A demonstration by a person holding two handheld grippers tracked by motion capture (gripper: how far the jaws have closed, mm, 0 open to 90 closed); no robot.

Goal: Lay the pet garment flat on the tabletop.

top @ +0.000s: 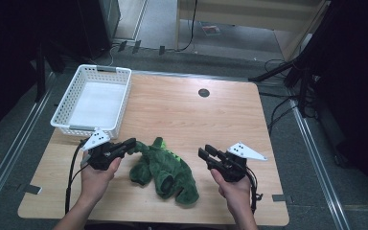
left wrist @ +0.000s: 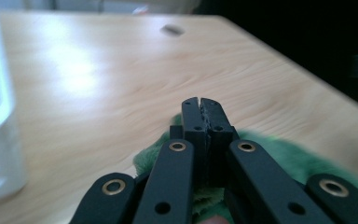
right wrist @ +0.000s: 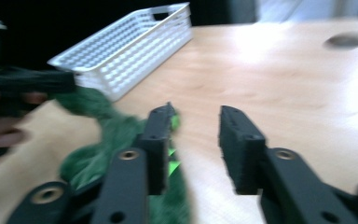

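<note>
Plush toy: we see a green plush toy lying on the table, low and centre, between our two hands.
Left tongs: our left tongs sit at 9 o'clock of the toy, jaws pressed together; in the left gripper view they meet tip to tip with green plush bunched under them. We cannot tell whether any fabric is caught between them.
Right tongs: our right tongs stand at 3 o'clock of the toy, apart from it, jaws spread with nothing between; the right gripper view shows bare table through the gap.
Basket: a white basket sits at 10 o'clock of the toy, near the table's far left corner.
</note>
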